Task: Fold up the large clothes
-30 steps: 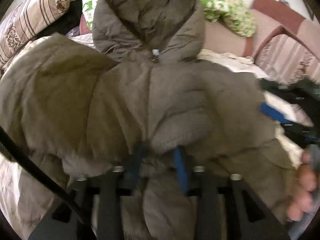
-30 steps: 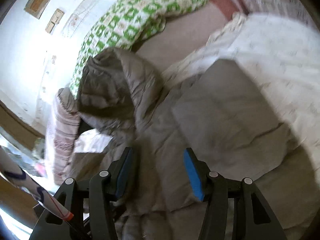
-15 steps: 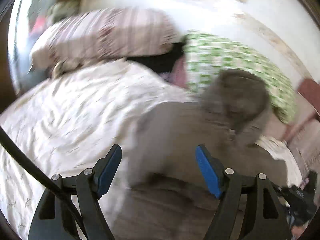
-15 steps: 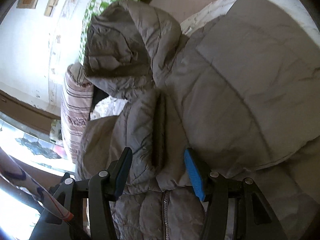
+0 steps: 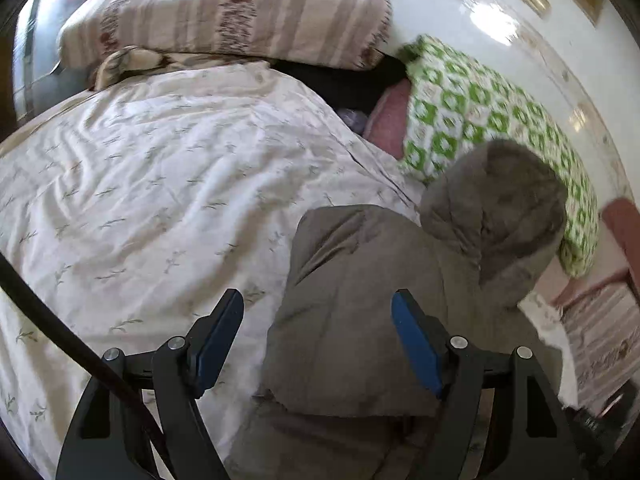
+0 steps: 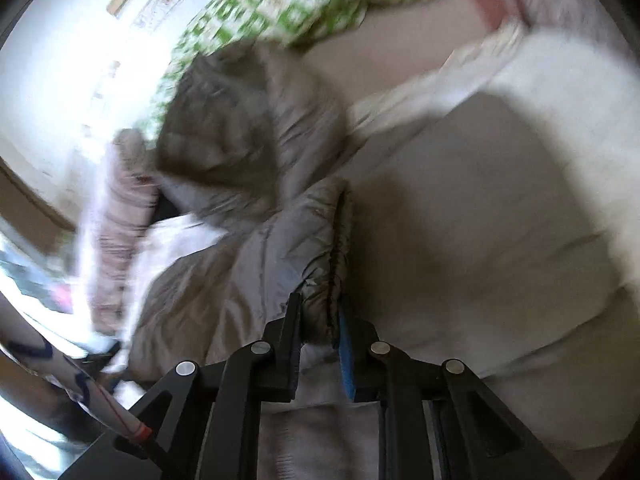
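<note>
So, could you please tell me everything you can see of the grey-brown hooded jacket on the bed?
The jacket is a grey-brown quilted puffer, soft and slightly shiny. It lies on the pale floral bedspread, its body folded to a flat panel with a straight edge. Its hood rests against the green-and-white pillow. The right gripper is shut on a bunched fold with a dark edge; the left gripper hovers open above the panel.

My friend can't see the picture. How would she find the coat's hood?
Look at the bed with the white leaf-print duvet. The grey-brown puffer coat lies on its right side, and its hood is the rounded lump at the coat's top. It rests against the green-and-white checked pillow, plain and quilted, unlike the patterned bedding.
</note>
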`<state>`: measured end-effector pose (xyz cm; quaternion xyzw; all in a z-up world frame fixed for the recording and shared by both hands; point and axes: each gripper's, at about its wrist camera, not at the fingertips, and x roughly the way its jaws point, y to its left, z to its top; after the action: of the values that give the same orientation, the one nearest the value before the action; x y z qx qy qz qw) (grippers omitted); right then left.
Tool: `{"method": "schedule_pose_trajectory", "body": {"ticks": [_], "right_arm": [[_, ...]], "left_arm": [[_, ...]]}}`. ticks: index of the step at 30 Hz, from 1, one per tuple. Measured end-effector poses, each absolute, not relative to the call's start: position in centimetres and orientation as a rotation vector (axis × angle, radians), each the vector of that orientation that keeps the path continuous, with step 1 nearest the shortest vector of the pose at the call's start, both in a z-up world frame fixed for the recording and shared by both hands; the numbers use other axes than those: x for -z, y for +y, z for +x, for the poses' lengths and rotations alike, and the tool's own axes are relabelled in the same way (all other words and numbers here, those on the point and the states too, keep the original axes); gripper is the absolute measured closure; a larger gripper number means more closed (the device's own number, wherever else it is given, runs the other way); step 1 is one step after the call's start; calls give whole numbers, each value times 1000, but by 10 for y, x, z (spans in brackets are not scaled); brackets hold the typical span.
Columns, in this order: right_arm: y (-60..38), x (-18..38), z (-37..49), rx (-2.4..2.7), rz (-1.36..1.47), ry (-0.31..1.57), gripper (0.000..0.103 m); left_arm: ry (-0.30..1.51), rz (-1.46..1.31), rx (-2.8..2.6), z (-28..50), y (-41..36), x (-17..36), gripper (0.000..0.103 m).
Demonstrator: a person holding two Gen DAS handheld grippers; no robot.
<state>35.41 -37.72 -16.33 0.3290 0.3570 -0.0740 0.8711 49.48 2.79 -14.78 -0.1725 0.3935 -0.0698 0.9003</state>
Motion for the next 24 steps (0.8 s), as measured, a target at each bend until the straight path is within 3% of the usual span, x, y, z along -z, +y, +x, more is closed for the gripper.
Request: {"method": "schedule_pose_trajectory", "body": {"ticks": [9,16,24], "right_arm": [[-384,180,356,320,567,856,83],[-388,190,358,335,589,890,81],[-381,149,326,507,515,740,60]], "left_arm": [[895,39,85,494,-44,184,27],[909,68,79,493,-45,188,25],[723,-3,100,470,-43,144,26]]}}
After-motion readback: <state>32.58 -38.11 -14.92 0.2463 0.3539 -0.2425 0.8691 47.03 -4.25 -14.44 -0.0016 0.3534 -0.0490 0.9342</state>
